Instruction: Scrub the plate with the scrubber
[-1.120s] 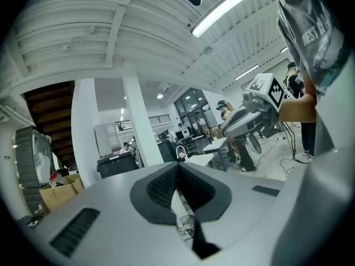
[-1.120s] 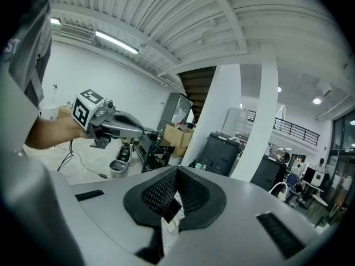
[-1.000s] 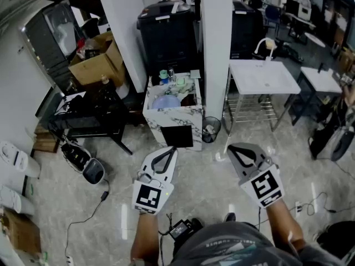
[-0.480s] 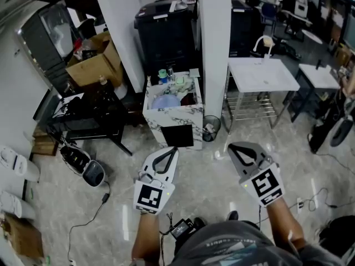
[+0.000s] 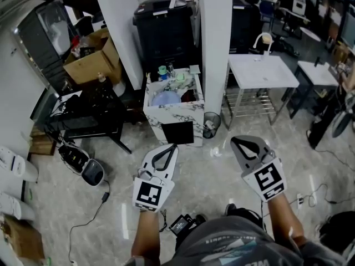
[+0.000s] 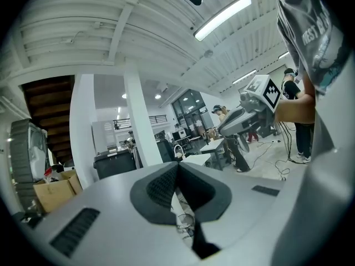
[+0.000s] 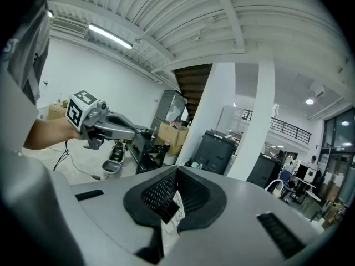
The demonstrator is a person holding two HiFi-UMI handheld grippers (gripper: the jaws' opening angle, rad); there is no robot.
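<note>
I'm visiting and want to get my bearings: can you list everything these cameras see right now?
Marbled counter: one, white with grey veins, centre, ahead of both grippers.
Plate: one, pale blue, on the counter top among small items I can't identify.
Pillars: two, white, behind the counter.
Bin: one, black, between the pillars.
Cardboard box: one, brown, upper left.
Tables: two, white, right.
Waste basket: one, dark, on the floor right of the counter.
Left gripper: one, grey, shut, empty.
Right gripper: one, grey, shut, empty.
Forearms: two, bottom edge.
</note>
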